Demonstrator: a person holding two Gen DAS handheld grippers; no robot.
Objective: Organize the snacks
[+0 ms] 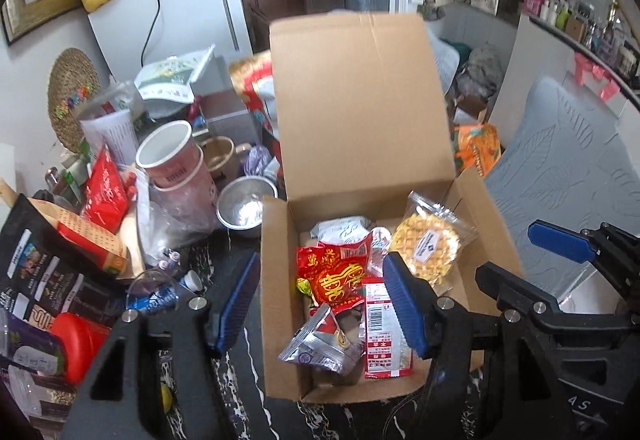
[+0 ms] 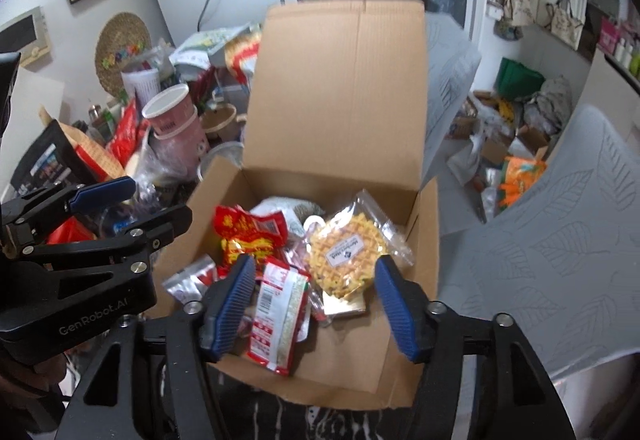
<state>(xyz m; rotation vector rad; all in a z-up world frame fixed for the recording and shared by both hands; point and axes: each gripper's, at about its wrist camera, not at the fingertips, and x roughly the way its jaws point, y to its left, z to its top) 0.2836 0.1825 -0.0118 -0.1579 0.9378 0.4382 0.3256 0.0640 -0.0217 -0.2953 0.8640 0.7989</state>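
An open cardboard box (image 1: pixel 360 111) stands on the dark marble table, lid flap upright. It holds a red-and-gold snack bag (image 1: pixel 334 274), a silver packet (image 1: pixel 320 348), a red-and-white packet (image 1: pixel 386 336), a white packet (image 1: pixel 340 230) and a clear bag of yellow waffle (image 1: pixel 430 244). My left gripper (image 1: pixel 320 304) is open and empty, its fingers astride the box's left wall. My right gripper (image 2: pixel 316 304) is open and empty above the box's (image 2: pixel 340 87) front, over the red-and-white packet (image 2: pixel 280 320) and waffle bag (image 2: pixel 346 256). The right gripper also shows at the right in the left wrist view (image 1: pixel 524 252).
Left of the box lies clutter: stacked pink paper cups (image 1: pixel 172 155), a metal bowl (image 1: pixel 246 205), red packets (image 1: pixel 106 191), a black snack bag (image 1: pixel 36 264), a red lid (image 1: pixel 78 344). A grey leaf-pattern chair (image 1: pixel 568 159) stands right. A white fridge (image 1: pixel 172 15) is behind.
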